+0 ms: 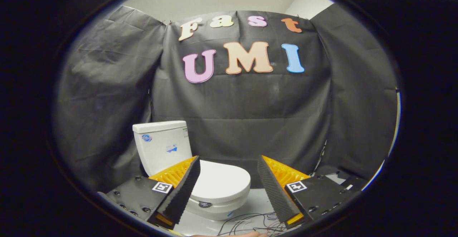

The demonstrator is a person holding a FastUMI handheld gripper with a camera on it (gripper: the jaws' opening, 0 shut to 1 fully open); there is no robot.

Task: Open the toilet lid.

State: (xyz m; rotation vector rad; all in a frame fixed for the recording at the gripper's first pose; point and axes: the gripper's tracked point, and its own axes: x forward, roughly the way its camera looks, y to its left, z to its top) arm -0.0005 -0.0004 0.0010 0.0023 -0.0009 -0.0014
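**Lid down, fingers spread short of the front edge**

Lower left of the frame: white toilet tank [161,146] upright against the black cloth wall [250,104]. Just right of it and lower: toilet lid [223,183] lying flat and closed over the bowl [214,208], long axis running from the hinge by the tank toward the lower centre, rounded front edge pointing right and toward the camera. Lid partly hidden behind the left finger [180,190]; right finger [275,190] well clear of it, to its right. Gripper [228,188] spread wide, holding nothing, touching nothing. Lid ahead of the fingers and left of their midline, nearer the left finger. Likely needed next: a shift left and forward to catch the front lip. Bottom centre: loose wires [250,221] on the pale floor [257,203].
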